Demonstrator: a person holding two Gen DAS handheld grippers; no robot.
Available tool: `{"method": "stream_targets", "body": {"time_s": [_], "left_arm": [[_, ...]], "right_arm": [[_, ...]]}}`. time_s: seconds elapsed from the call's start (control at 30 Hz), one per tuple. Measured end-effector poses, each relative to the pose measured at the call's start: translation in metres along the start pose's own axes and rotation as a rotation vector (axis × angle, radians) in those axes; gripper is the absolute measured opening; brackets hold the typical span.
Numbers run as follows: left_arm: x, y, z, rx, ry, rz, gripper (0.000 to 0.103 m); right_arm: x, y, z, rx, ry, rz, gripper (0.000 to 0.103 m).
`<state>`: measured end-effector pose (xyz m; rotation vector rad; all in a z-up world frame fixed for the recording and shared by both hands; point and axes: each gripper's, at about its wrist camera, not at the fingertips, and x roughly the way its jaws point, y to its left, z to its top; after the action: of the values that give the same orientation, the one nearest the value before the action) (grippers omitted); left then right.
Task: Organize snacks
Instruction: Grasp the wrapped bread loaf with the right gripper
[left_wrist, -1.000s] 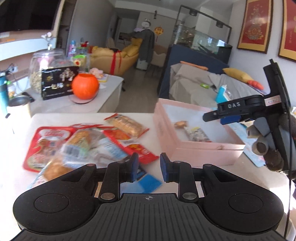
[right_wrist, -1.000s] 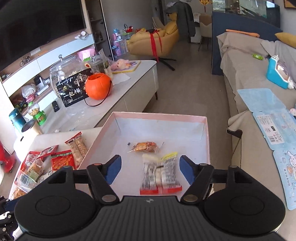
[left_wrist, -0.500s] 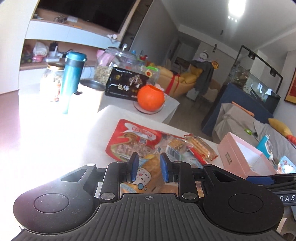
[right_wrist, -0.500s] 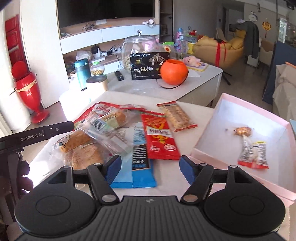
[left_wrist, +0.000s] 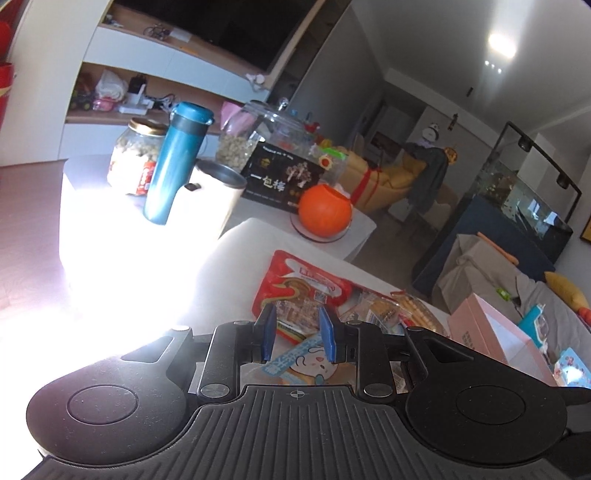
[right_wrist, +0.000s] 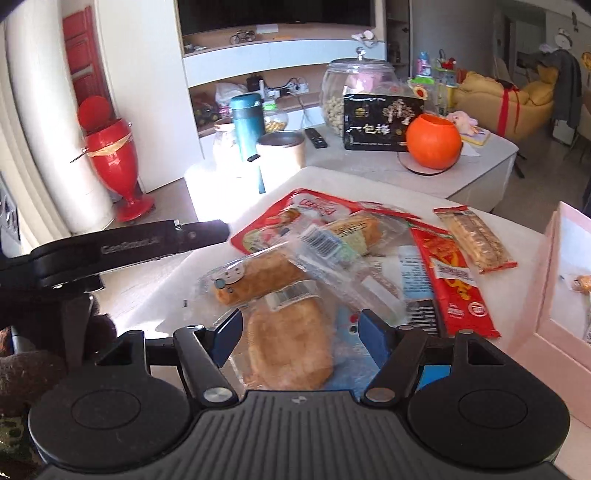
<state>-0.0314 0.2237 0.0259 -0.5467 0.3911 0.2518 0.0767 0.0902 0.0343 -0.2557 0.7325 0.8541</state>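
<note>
The left gripper hovers over the snack pile with its fingers nearly together and nothing between them. The right gripper stands half apart above a wrapped bread, not touching it. The packets overlap, so a grab may drag neighbours or slip on the plastic. The pink box waits at the right.

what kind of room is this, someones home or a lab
Most likely a home living room: a yellow armchair stands at the back, a wall unit with a dark TV screen fills one side, and a low white table holds loose snack packets beside a pink box.
</note>
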Motion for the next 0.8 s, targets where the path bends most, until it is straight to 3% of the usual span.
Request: {"method": "stream_targets", "body": {"time_s": [0.07, 0.17, 0.3, 0.43, 0.57, 0.67, 0.8], "left_arm": [[0.001, -0.002, -0.002, 0.015, -0.001, -0.002, 0.029], [0.0, -0.006, -0.003, 0.039, -0.014, -0.02, 0.029], [0.002, -0.02, -0.009, 0.108, -0.014, -0.049, 0.029], [0.009, -0.049, -0.006, 0.217, 0.035, -0.141, 0.029], [0.026, -0.104, -0.004, 0.492, 0.122, -0.234, 0.029], [0.052, -0.137, -0.004, 0.682, 0.165, -0.217, 0.033], [0.093, -0.15, 0.008, 0.729, 0.327, -0.203, 0.032]], "right_arm": [[0.008, 0.013, -0.006, -0.066, 0.032, -0.012, 0.069], [0.002, 0.019, -0.014, -0.126, 0.035, -0.064, 0.056], [-0.03, -0.01, -0.025, -0.033, 0.027, -0.12, 0.04], [-0.067, -0.051, -0.048, 0.079, 0.012, -0.207, 0.04], [-0.088, -0.085, -0.076, 0.164, 0.002, -0.289, 0.04], [-0.1, -0.102, -0.092, 0.234, -0.053, -0.304, 0.043], [-0.105, -0.115, -0.112, 0.289, -0.125, -0.323, 0.064]]}}
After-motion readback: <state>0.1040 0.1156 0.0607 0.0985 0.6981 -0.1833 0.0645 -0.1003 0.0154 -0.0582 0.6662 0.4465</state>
